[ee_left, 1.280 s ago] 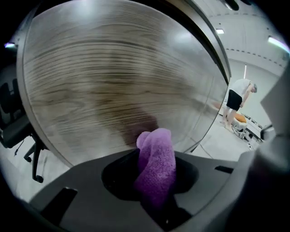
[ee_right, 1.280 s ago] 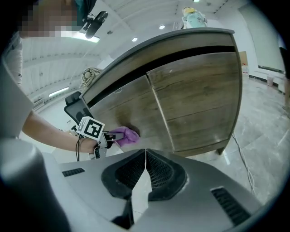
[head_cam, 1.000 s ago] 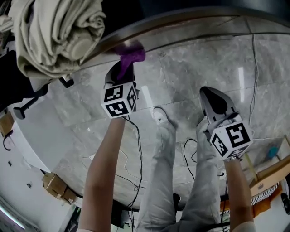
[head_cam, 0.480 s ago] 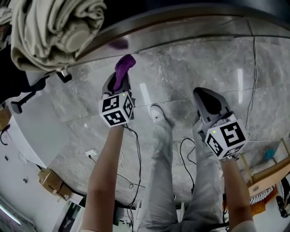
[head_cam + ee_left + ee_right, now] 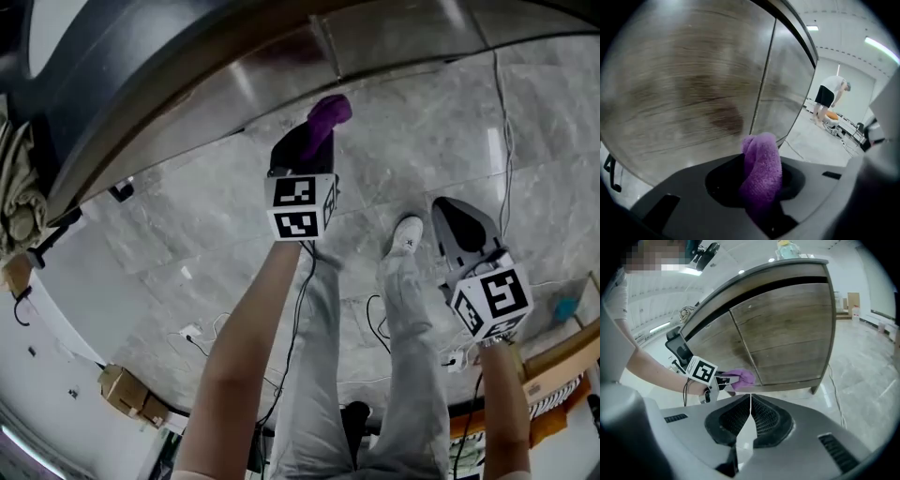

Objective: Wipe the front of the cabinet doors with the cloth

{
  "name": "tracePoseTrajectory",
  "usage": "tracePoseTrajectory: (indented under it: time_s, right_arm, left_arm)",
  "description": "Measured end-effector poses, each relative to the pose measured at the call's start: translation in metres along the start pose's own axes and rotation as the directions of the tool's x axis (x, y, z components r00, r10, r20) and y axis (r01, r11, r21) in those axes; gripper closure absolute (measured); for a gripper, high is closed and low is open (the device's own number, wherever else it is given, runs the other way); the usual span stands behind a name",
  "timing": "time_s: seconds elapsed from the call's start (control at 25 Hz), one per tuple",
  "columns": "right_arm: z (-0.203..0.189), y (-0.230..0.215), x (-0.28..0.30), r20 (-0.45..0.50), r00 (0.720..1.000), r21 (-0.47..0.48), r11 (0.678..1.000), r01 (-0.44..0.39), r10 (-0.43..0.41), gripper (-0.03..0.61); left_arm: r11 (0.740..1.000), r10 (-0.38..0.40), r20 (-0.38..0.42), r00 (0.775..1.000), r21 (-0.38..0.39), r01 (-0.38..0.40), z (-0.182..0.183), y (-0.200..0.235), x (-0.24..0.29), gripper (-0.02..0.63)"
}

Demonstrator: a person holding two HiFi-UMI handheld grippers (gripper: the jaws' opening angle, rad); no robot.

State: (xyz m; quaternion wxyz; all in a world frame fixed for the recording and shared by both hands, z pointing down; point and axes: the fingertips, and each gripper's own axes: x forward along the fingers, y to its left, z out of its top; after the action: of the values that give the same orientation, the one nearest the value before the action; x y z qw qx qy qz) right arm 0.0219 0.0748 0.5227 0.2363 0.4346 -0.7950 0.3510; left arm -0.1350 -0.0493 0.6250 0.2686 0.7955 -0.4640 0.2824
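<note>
L gripper clamped tight on purple cloth, wad poking out past jaws, aimed at low part of cabinet doors close to centre seam; touching wood or just off it, can't tell. Prob mid-wipe, lower strip near seam. Next: press wad flat on door, sweep across seam twd other door, keep squeeze firm vs slipping. R gripper well apart to the right, jaws together w/ nothing between, idle over floor

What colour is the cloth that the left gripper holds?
Purple. The cloth shows best in the left gripper view, pinched in the left gripper.
</note>
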Motion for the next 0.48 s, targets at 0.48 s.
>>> tracePoseTrajectory:
  time_s: [0.48]
  right_arm:
    - [-0.032, -0.043, -0.005, 0.035, 0.992, 0.116, 0.986, 0.119, -0.124, 0.551]
  left_arm:
    - [0.994, 0.088, -0.051, 0.995, -0.052, -0.091, 0.009, 0.037, 0.053, 0.511]
